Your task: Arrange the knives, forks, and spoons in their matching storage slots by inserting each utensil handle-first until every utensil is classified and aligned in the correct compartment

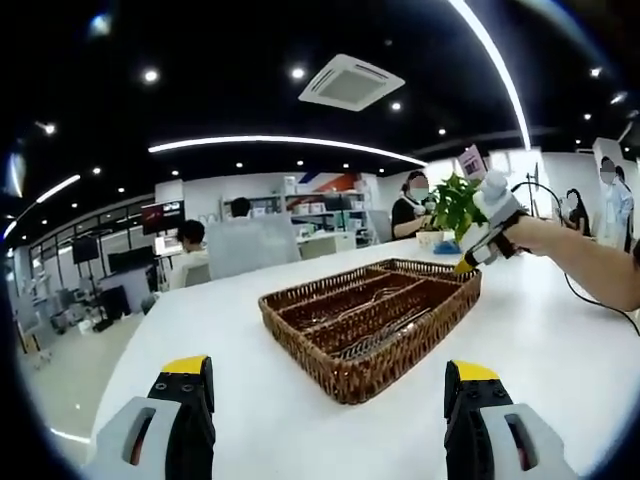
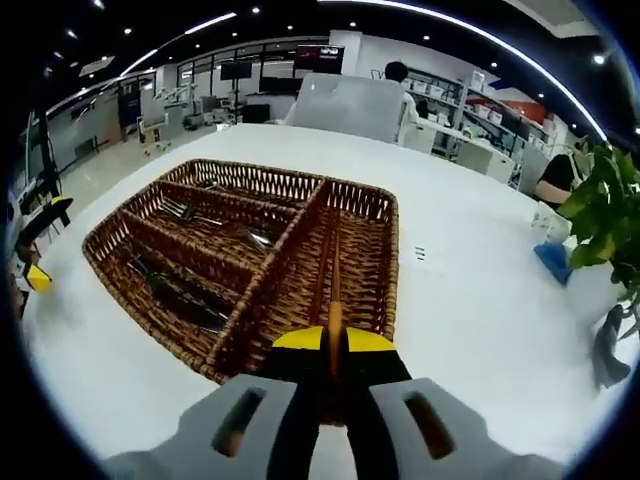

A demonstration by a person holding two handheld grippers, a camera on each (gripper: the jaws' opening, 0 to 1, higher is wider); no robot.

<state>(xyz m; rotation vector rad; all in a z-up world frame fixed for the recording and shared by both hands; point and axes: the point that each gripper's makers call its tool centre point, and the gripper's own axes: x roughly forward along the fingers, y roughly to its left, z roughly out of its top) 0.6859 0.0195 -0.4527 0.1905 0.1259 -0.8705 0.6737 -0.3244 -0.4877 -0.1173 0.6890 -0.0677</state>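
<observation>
A woven wicker cutlery basket [image 1: 400,345] stands on the white table [image 1: 250,400]. My left gripper [image 1: 327,388] hangs in front of it, open and holding nothing. A person's hand holds my right gripper [image 1: 468,263] over the basket's far right corner. In the right gripper view, my right gripper [image 2: 335,342] is shut on a thin brown utensil [image 2: 335,290], which points into the basket's wide right compartment [image 2: 360,255]. The long compartments hold forks [image 2: 180,210], a spoon [image 2: 256,238] and dark knives [image 2: 175,292]. My left gripper [image 2: 45,240] shows beyond the basket's left end.
A potted green plant [image 2: 600,205] and a small blue object [image 2: 553,260] stand on the table [image 2: 470,300] to the right of the basket. A cable [image 1: 600,300] lies near the person's arm. Several people sit and stand at desks behind.
</observation>
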